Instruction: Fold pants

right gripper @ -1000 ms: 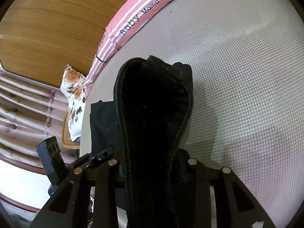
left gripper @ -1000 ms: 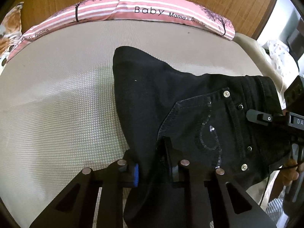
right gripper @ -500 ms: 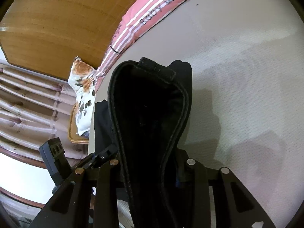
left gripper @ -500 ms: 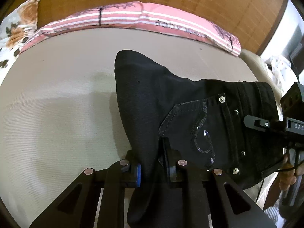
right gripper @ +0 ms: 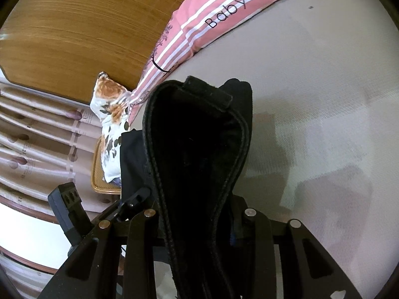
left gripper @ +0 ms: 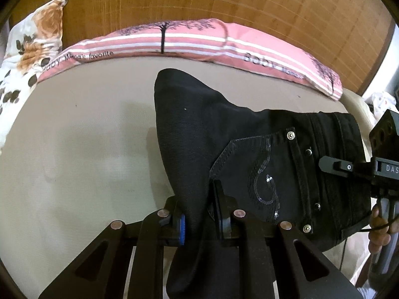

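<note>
Black pants [left gripper: 249, 149] with a sequined back pocket [left gripper: 266, 182] hang lifted above the beige mattress [left gripper: 87, 137]. My left gripper [left gripper: 199, 221] is shut on the pants fabric near the pocket. My right gripper [right gripper: 197, 216] is shut on the waistband [right gripper: 194, 149], which stands up in a loop in front of its camera. The right gripper [left gripper: 361, 169] also shows at the right edge of the left wrist view, on the waistband end. The left gripper's body [right gripper: 69, 206] shows at the lower left of the right wrist view.
A long pink striped pillow [left gripper: 199, 42] lies along the wooden headboard [left gripper: 224, 0]. A floral pillow [left gripper: 27, 49] sits at the far left corner. Curtains [right gripper: 37, 144] and a wicker chair [right gripper: 99, 174] stand beyond the bed's side.
Both grippers have lifted and tilted with the pants held between them; the headboard and pillows have come further into view. Both grips are unchanged.
</note>
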Tool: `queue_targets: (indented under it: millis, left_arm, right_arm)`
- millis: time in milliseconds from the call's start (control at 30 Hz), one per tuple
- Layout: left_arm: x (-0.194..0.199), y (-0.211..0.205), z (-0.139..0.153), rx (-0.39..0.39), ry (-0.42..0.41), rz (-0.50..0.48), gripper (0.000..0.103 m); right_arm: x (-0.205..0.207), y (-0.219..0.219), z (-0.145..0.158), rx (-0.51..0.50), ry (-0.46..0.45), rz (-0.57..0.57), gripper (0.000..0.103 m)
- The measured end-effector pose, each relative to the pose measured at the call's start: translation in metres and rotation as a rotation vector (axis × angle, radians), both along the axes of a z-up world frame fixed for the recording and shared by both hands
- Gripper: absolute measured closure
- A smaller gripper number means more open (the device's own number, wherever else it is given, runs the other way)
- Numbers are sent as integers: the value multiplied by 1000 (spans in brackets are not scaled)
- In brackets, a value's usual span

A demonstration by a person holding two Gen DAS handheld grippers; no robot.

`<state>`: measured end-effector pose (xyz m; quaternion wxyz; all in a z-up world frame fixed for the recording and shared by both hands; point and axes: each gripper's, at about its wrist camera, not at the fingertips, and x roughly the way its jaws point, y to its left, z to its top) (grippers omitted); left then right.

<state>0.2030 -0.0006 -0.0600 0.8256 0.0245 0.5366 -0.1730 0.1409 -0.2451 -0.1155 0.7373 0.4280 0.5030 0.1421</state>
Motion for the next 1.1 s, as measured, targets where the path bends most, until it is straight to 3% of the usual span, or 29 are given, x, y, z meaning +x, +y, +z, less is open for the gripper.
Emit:
queue_targets:
  millis: [367,533,633,700,767,967,1100]
  left_arm:
    - [53,8,-6,21,-22,23,85]
    - [68,10,-29,26,2,8,83]
    - [67,16,-48,47,10,32,63]
    - [62,19,-51,72,-14,46,44]
    - [58,22,-53,94,-23,56,35]
    - [32,37,-55,46,-7,75,32]
    - [10,46,-55,21,-7,98,32]
  right_arm:
    - [66,4,-12,-17,-1,2,73]
    - [72,4,-27,-83,16,-15,71]
    - [66,5,-38,-163,36,-36,55]
    - [61,7,-36,-209,3,-26,53]
    - [56,13,-32,-275,-9,-4,51]
    - [22,21,-23,-384,-28,27,46]
    - [-8,16,-21,-384,-30,-9,45]
